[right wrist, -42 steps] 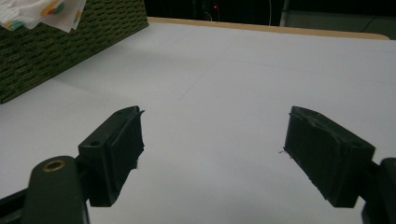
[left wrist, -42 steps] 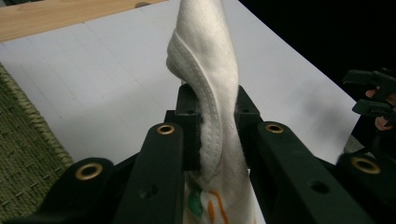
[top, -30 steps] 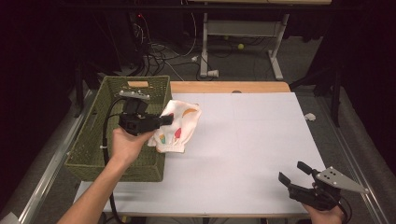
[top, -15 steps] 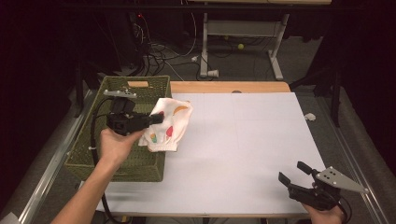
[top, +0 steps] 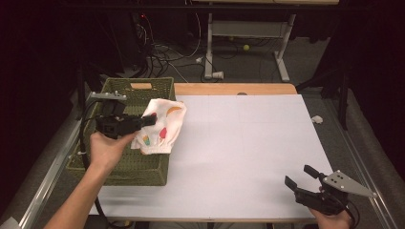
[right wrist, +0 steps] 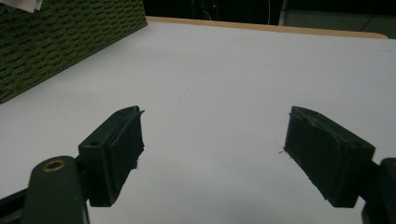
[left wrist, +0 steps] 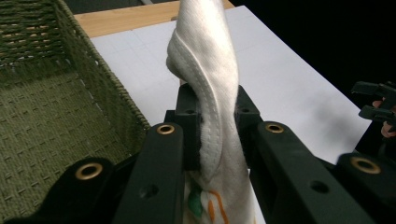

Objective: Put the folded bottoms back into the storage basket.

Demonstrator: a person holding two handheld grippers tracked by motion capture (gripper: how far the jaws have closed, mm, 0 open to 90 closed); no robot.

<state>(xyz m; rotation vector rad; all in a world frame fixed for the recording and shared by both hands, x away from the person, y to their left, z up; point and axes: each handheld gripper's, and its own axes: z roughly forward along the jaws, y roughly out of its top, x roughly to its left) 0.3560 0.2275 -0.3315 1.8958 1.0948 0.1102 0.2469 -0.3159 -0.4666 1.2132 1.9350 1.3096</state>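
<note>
A patterned white cloth (top: 160, 126) is gripped by the left hand-held gripper (top: 145, 121) over the right rim of a green woven basket (top: 138, 167).

The cloth is clamped between the closed jaws of the left hand-held gripper and is held clear of the white worktop (top: 248, 152), hanging partly over the basket's edge and partly over the worktop just beside it. In the left gripper view, the cloth (left wrist: 212, 107) is seen pinched upright between the two black jaws, with coloured prints at its lower end and the basket (left wrist: 51, 126) to the side. The right hand-held gripper (top: 302, 177) is held at the near right corner of the worktop, well apart from the cloth, its jaws spread wide with nothing between them.
</note>
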